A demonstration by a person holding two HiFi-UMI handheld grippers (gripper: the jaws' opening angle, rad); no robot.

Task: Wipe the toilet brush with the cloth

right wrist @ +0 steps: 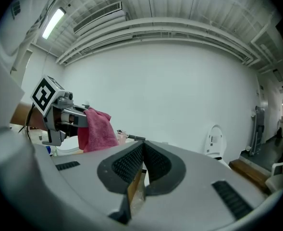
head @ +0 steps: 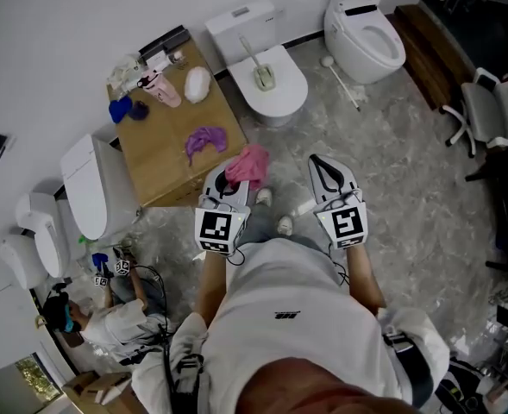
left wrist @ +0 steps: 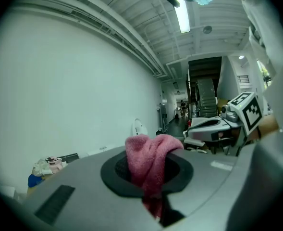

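Indoors, a person's left hand-held gripper (head: 226, 184) is clamped tight on a bunched pink cloth (head: 250, 164). The right hand-held gripper (head: 322, 164) beside it has its jaws pressed together on nothing. Ahead of both, the toilet brush (head: 260, 69) lies on the closed lid of a white toilet (head: 281, 103), well apart from the cloth. Ahead and left of the left hand-held gripper, a wooden counter (head: 163, 166) carries a purple cloth (head: 203, 141) and a pink container (head: 164, 90), its contents not visible. Far right of the right hand-held gripper, a second toilet (head: 355, 52) stands with its lid raised. Square black-and-white markers cover each hand-held gripper's cube (head: 216, 229); small shirt lettering is unreadable.
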